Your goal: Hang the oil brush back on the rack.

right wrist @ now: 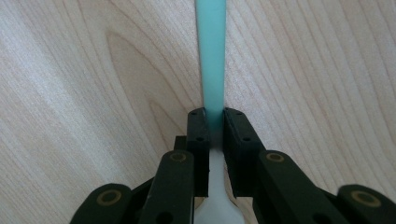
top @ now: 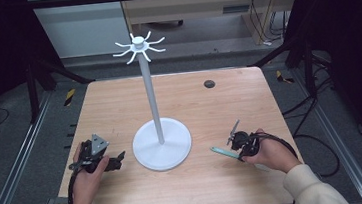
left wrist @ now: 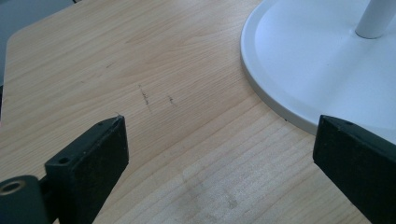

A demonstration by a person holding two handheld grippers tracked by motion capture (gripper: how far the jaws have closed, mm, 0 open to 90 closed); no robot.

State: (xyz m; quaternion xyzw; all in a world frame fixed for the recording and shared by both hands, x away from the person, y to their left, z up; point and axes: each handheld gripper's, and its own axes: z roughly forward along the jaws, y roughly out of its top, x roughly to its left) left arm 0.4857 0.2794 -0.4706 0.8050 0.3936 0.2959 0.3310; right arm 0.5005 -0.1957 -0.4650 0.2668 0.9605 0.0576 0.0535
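Teal flat strip (right wrist: 214,56) with a white end.

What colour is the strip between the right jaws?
Turquoise strip, pale white lower down; the right gripper view shows it best.

Teal strip (right wrist: 214,56): runs off the top edge of the right gripper view; its near end sits hidden between the jaws of the right gripper (right wrist: 214,122).
Pale piece below the jaws: blurred, too close to tell what it is.
White stand base (left wrist: 322,60): cut off by the left gripper view's top and right edges.
Stand pole (left wrist: 376,18): just its foot visible.
Dark round mark (top: 209,84): too small to identify.
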